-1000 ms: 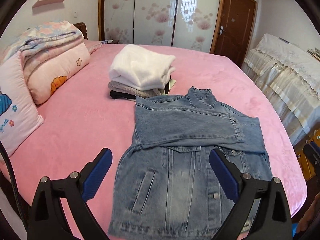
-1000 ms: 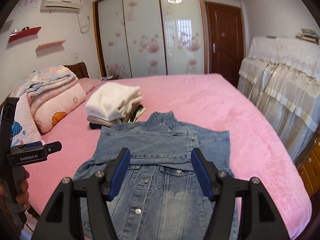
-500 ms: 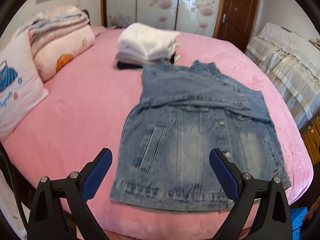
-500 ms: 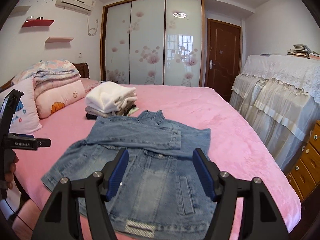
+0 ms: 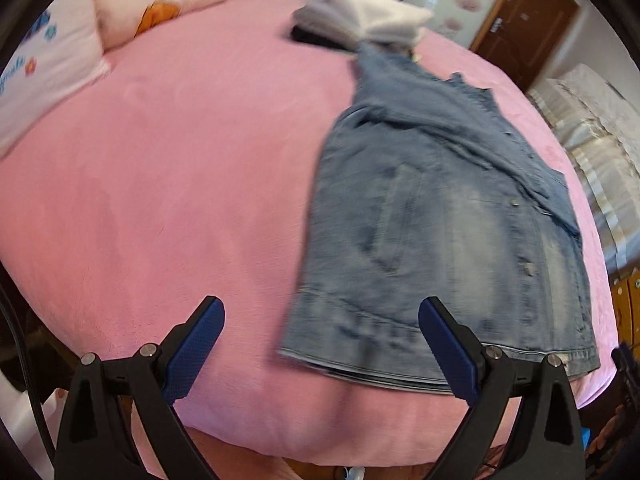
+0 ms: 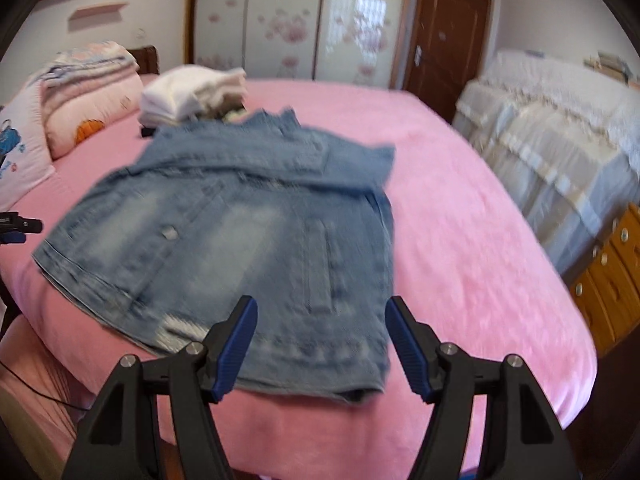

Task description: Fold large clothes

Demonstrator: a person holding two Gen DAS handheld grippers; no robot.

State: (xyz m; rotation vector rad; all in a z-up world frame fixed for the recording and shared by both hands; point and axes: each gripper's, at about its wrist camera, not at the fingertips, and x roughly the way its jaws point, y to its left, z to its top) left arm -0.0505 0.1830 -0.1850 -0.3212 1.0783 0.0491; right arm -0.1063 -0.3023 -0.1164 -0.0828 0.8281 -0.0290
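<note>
One denim jacket (image 5: 444, 232) lies flat on the pink bed (image 5: 168, 184), right of centre in the left wrist view, its hem near the bed's lower edge. The left gripper (image 5: 322, 344) is spread open and empty. The right gripper (image 6: 318, 340) is also open and holds nothing. Only the right wrist view shows the lace-covered furniture (image 6: 560, 120) at right. One stack of folded clothes (image 6: 192, 94) sits beyond the collar.
</note>
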